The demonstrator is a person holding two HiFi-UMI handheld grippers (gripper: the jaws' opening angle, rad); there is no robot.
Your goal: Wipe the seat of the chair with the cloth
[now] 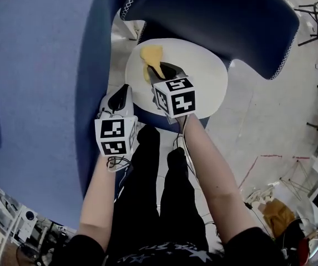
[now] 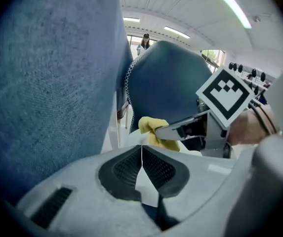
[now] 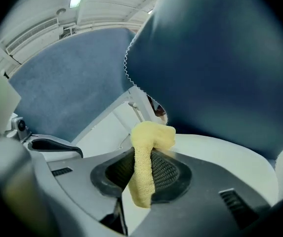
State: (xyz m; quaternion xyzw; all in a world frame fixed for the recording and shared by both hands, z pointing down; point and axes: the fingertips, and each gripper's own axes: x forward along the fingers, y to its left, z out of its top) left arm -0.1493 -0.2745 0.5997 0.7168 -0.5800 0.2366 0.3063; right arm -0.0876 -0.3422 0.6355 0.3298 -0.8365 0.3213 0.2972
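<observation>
Jaws of right gripper clamp cloth

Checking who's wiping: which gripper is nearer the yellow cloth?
Right. The right gripper is shut on the cloth; the left gripper, shut, hangs beside the seat, short of the cloth.

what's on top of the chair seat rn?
Only a yellow cloth, pinched in the right gripper's fingers, near the backrest. The seat under the cloth and gripper is covered, so unseen.
</observation>
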